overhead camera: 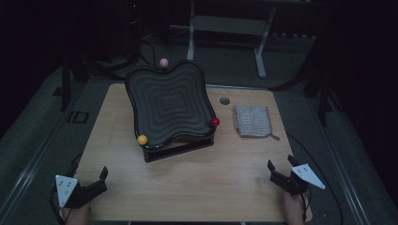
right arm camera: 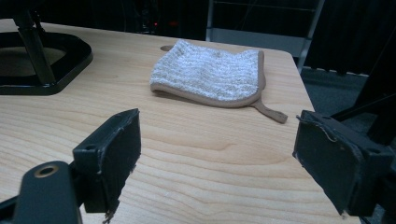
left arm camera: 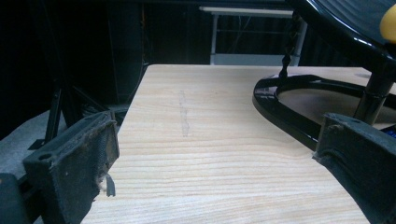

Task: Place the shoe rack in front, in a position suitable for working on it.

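A black wavy tray (overhead camera: 166, 105) stands tilted on a black stand (overhead camera: 180, 149) in the middle of the wooden table (overhead camera: 187, 183). A yellow ball (overhead camera: 142, 139), a red ball (overhead camera: 215, 122) and a pink ball (overhead camera: 164, 62) sit at its rim. A folded whitish cloth (overhead camera: 252, 121) lies to the right of it, also seen as the cloth (right arm camera: 210, 74) ahead of the right jaws. My left gripper (overhead camera: 103, 179) rests open at the table's near left corner. My right gripper (overhead camera: 280, 167) is open at the near right. Nothing is between either pair of jaws.
A small round hole (overhead camera: 225, 101) sits in the table behind the cloth. The stand's black base (left arm camera: 285, 109) lies ahead and right of the left gripper (left arm camera: 219, 154). A white table frame (overhead camera: 225, 28) stands on the dark floor beyond.
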`<state>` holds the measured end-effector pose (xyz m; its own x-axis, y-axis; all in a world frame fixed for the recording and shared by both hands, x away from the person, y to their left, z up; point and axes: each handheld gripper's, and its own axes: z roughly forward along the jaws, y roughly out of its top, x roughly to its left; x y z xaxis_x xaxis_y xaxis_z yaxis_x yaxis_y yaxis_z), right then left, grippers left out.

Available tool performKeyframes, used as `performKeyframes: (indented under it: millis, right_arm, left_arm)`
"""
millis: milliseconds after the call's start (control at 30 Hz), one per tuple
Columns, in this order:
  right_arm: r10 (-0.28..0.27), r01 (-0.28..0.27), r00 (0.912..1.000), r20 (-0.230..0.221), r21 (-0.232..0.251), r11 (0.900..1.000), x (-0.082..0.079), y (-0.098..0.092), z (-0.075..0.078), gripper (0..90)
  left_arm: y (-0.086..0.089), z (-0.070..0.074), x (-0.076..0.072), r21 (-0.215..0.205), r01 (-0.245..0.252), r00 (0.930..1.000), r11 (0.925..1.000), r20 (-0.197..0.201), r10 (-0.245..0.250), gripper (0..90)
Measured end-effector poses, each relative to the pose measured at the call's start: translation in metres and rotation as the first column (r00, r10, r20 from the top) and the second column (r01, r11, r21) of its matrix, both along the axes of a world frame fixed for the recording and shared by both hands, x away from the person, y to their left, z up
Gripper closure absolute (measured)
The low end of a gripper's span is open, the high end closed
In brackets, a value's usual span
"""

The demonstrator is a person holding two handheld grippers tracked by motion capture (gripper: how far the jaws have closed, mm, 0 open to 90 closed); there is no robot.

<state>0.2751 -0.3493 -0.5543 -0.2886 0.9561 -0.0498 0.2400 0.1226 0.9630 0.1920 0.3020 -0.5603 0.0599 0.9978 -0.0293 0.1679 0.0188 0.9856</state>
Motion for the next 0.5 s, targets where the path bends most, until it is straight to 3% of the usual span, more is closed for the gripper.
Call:
performKeyframes:
  millis: [333, 500]
  right_arm:
    - [-0.003, 0.003, 1.0, -0.001, -0.003, 1.0, 0.0001, 0.0001, 0.0, 14.7]
    - [-0.006, 0.006, 1.0, -0.008, 0.02, 1.0, 0.0005, -0.0022, 0.0002, 14.7]
  left_arm:
    - [-0.0023, -0.0009, 0.0008, 0.01, 0.011, 0.9998, 0.9999, -0.016, -0.011, 0.0]
    - [-0.0032, -0.001, 0.0011, 0.008, 0.025, 0.9994, 0.9997, -0.026, -0.025, 0.0]
